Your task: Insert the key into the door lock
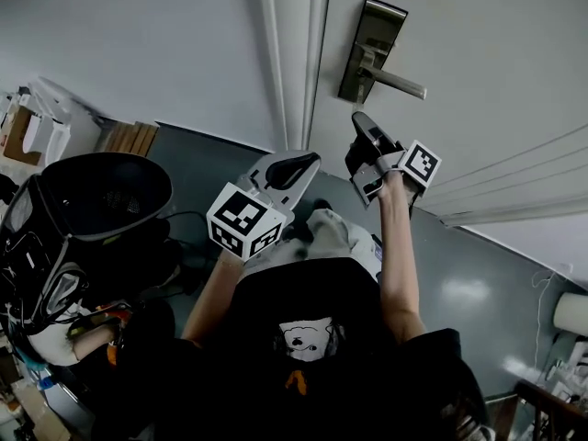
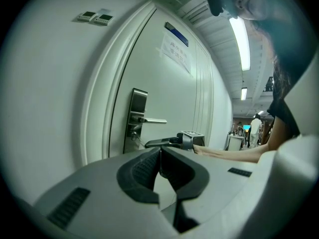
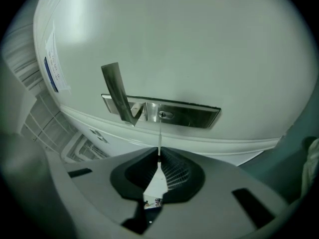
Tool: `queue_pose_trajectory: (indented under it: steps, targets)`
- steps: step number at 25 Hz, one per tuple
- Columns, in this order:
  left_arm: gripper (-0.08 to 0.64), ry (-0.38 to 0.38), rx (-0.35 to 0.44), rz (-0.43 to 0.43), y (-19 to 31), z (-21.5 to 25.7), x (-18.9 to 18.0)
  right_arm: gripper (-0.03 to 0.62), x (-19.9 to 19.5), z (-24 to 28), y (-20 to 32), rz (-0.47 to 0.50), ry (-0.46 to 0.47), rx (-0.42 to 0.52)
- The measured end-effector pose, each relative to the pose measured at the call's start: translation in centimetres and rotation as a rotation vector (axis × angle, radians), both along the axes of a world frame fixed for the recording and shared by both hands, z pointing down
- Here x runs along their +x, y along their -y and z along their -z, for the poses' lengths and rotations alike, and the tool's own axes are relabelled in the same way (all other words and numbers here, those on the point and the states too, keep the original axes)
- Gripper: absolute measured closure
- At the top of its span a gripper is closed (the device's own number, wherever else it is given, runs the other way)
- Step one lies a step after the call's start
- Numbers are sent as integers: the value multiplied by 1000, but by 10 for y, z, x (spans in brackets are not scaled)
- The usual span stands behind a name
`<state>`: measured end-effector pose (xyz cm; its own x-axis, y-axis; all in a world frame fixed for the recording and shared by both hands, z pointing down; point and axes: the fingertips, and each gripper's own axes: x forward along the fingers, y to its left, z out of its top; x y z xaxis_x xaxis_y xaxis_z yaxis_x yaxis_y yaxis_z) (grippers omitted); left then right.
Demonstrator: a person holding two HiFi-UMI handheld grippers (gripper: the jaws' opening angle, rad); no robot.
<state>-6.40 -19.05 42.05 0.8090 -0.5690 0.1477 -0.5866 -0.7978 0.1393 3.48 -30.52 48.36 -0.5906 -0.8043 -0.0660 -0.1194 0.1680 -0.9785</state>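
The right gripper (image 3: 158,156) is clamped on a thin silver key (image 3: 159,136): its black ribbed jaws pinch the key's base and the blade sticks straight out past the tips. The blade's tip sits right at the round keyhole (image 3: 163,115) in the brushed-metal lock plate (image 3: 182,114) (whether it has gone in at all cannot be told). The straight metal lever handle (image 3: 117,94) juts from the plate just beside the keyhole.

In the head view, the lock plate (image 1: 372,44) is mounted on the white door (image 1: 478,26) close to the door's edge, next to the white door frame (image 1: 292,53), and the right gripper (image 1: 366,136) is raised just beneath the lever handle (image 1: 397,83).

The left gripper (image 2: 160,153) has its jaws pressed together at the tips with nothing between them. It is held lower and further from the door (its own view looks across at the right gripper (image 2: 172,142) and the lock plate (image 2: 137,114)), near the person's body and over the grey floor (image 1: 459,274). A printed paper notice (image 2: 177,51) is stuck high on the door. A black mesh office chair (image 1: 101,191) stands on the left gripper's side.
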Motion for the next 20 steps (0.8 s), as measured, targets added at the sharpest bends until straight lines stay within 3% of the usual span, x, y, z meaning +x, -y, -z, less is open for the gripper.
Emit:
queue_pose_trajectory:
  steps: [20]
  targets:
    - [546, 48, -4, -29, 9, -19, 24, 572, 1, -8, 31, 14, 142, -23]
